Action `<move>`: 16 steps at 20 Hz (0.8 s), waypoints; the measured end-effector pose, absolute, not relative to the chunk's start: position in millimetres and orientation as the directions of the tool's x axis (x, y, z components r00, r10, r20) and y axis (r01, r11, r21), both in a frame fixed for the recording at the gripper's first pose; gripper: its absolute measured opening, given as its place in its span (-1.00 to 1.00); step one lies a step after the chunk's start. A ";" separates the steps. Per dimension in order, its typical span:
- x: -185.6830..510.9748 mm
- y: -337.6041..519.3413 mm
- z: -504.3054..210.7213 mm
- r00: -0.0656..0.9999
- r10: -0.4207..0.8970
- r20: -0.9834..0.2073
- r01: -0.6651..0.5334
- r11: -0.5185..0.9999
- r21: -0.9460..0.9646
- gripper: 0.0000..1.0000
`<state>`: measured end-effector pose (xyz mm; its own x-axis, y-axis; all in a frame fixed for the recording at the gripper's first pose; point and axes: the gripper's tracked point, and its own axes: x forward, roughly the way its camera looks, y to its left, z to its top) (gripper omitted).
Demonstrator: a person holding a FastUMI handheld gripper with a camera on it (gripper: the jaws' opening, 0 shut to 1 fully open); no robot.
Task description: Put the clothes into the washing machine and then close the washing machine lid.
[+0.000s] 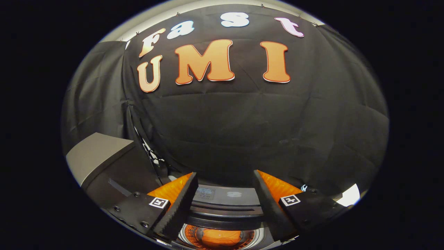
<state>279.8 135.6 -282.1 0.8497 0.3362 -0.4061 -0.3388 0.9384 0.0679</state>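
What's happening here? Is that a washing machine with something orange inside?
Yes. A person is holding a grabbing tool above a washing machine. Its two fingers are spread apart and hold nothing. Between them, down in the drum, lies an orange piece of clothing. The machine's top looks open, so the lid apparently has yet to be closed. A grey box stands beside the machine, and black cloth hangs behind it.

The gripper [224, 181] points forward, its two fingers [178, 205] spread wide, holding nothing.
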 end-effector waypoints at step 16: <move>204.6 116.3 -350.3 0.785 0.319 -0.531 -0.304 0.945 0.119 1.00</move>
<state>204.6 116.3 -350.3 0.7850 0.3190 -0.5311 -0.3036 0.9453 0.1189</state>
